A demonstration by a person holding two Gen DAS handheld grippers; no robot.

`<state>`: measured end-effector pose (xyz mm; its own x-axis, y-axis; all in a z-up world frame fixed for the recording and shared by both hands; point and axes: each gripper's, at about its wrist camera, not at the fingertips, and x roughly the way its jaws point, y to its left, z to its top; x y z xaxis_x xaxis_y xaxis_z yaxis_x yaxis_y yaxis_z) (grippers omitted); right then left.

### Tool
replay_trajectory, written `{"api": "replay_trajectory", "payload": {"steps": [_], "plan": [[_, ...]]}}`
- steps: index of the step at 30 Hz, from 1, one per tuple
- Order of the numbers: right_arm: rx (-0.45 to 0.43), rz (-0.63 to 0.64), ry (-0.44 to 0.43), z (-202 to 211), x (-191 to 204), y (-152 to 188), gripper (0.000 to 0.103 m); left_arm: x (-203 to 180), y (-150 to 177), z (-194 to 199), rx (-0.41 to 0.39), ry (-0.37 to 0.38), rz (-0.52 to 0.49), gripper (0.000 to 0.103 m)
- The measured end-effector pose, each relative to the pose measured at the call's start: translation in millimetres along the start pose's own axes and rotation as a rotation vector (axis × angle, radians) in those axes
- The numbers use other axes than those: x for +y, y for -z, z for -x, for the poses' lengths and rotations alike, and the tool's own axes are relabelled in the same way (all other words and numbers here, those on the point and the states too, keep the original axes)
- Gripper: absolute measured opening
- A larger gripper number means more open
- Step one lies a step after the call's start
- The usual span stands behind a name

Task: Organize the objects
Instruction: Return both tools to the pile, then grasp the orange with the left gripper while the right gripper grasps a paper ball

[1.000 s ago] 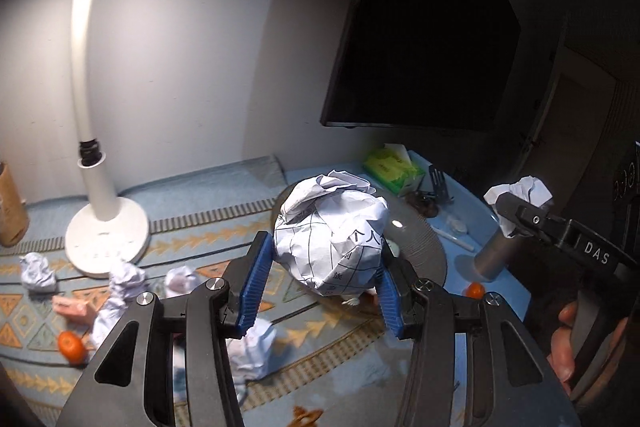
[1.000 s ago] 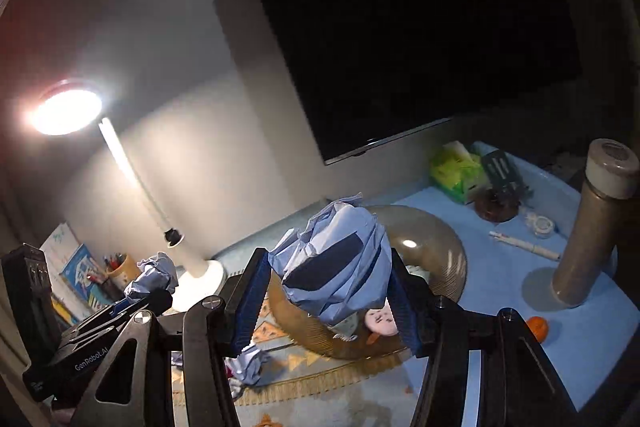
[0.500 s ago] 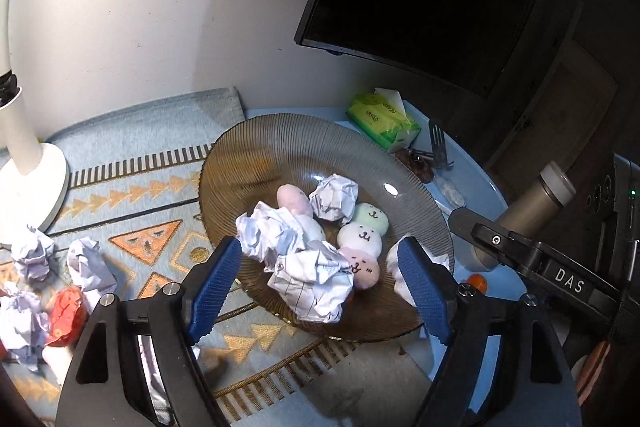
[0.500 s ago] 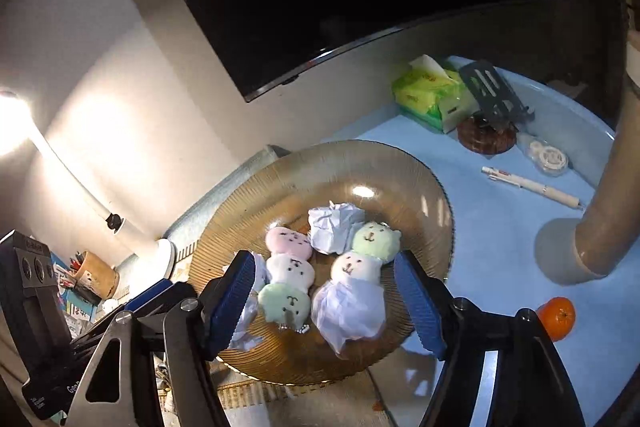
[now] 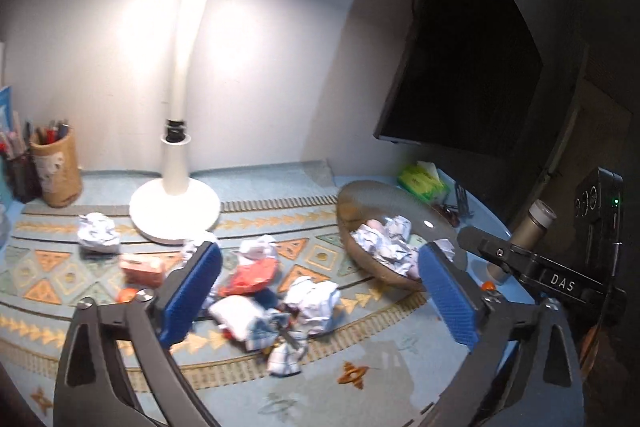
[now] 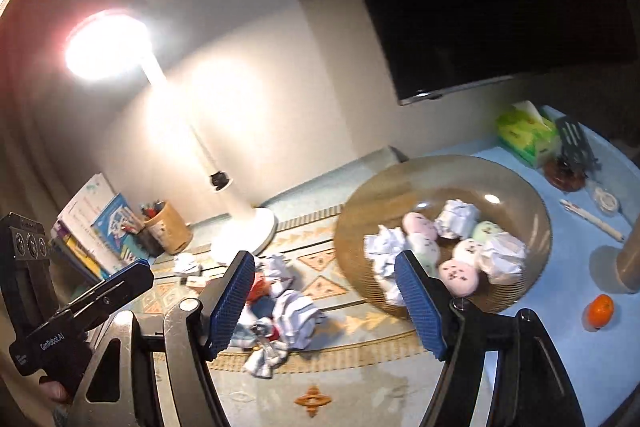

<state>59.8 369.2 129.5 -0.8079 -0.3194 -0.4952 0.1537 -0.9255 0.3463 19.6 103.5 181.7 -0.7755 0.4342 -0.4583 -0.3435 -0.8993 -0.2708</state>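
My left gripper (image 5: 320, 293) hangs above the patterned mat (image 5: 372, 343); its jaws are opening and nothing is between the blue pads. Beneath it lie crumpled paper balls (image 5: 314, 303), a red wrapper (image 5: 252, 275) and a small cloth bundle (image 5: 284, 357). To the right, the brown glass bowl (image 5: 360, 195) holds paper balls (image 5: 380, 243). My right gripper (image 6: 326, 303) is open and holds nothing, between the paper pile (image 6: 296, 311) and the bowl (image 6: 440, 163). In the bowl, paper balls (image 6: 456, 217) lie among pastel plush toys (image 6: 460, 277).
A white lamp (image 5: 174, 211) stands at the back of the mat, with a pen cup (image 5: 56, 171) to its left and books (image 6: 92, 227) beyond. On the blue table are a tangerine (image 6: 598, 311), a bottle (image 5: 536, 223), a pen (image 6: 592, 221) and a green tissue pack (image 6: 524, 131).
Both grippers let go of their paper balls, which now lie in the bowl. Both jaws have widened, and both views have swung left from the bowl toward the pile on the mat.
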Motion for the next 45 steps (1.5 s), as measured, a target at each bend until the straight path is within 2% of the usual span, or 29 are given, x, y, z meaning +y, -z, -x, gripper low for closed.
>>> {"api": "replay_trajectory", "payload": {"steps": [3, 6, 7, 9, 11, 12, 14, 17, 19, 22, 28, 30, 32, 34, 36, 39, 41, 45], "plan": [[0.02, 0.055, -0.045, -12.6, 40.0, 16.1, 0.071, 28.8, 13.5, 29.1, -0.047, -0.106, 0.02, 0.102], [0.042, 0.104, -0.026, -36.2, 69.0, 45.1, 0.074, 64.4, 35.1, 41.8, -0.059, -0.211, 0.053, 0.102], [0.042, 0.123, 0.0, -45.6, 75.3, 58.6, 0.079, 75.7, 44.8, 41.4, -0.049, -0.27, 0.054, 0.102], [0.066, 0.159, 0.034, -65.3, 82.6, 85.7, 0.082, 98.6, 64.6, 34.7, -0.014, -0.385, 0.046, 0.102], [0.109, 0.194, 0.051, -85.7, 84.6, 106.5, 0.082, 116.3, 83.9, 22.3, 0.048, -0.468, 0.026, 0.102], [0.126, 0.204, 0.055, -93.6, 83.8, 113.1, 0.082, 122.0, 92.1, 14.3, 0.082, -0.486, 0.018, 0.102], [0.146, 0.213, 0.046, -104.4, 82.3, 121.4, 0.082, 133.4, 107.1, 8.6, 0.116, -0.465, 0.031, 0.102], [0.17, 0.218, 0.078, -113.7, 78.8, 128.1, 0.082, 147.5, 118.3, -4.6, 0.146, -0.434, 0.095, 0.102], [0.171, 0.223, 0.077, -114.5, 78.4, 129.4, 0.083, 154.9, 121.7, -10.3, 0.178, -0.443, 0.132, 0.102], [0.192, 0.248, 0.083, -120.2, 83.4, 131.9, 0.086, 155.5, 123.1, -6.9, 0.172, -0.436, 0.154, 0.102], [0.158, 0.282, 0.12, -116.5, 89.4, 133.0, 0.086, 155.8, 123.5, -4.7, 0.168, -0.415, 0.165, 0.102], [0.161, 0.252, 0.091, -115.3, 84.5, 129.2, 0.086, 155.2, 122.1, -4.5, 0.169, -0.404, 0.156, 0.102], [0.204, 0.222, 0.054, -119.5, 81.3, 123.2, 0.086, 154.7, 116.9, -5.2, 0.184, -0.378, 0.13, 0.102], [0.234, 0.204, 0.001, -121.2, 84.9, 111.5, 0.078, 154.4, 105.1, -4.3, 0.195, -0.357, 0.092, 0.102], [0.223, 0.219, -0.035, -118.7, 99.1, 92.6, 0.073, 154.4, 88.3, -5.2, 0.206, -0.308, 0.045, 0.102], [0.204, 0.253, -0.096, -122.1, 129.1, 61.1, 0.073, 159.0, 67.3, -15.7, 0.213, -0.232, -0.012, 0.102], [0.267, 0.251, -0.106, -143.4, 145.1, 44.5, 0.073, 165.2, 60.0, -31.3, 0.235, -0.209, -0.04, 0.102], [0.42, 0.169, -0.138, -206.5, 149.6, 29.4, 0.073, 183.0, 57.4, -67.0, 0.298, -0.153, -0.013, 0.095]]}}
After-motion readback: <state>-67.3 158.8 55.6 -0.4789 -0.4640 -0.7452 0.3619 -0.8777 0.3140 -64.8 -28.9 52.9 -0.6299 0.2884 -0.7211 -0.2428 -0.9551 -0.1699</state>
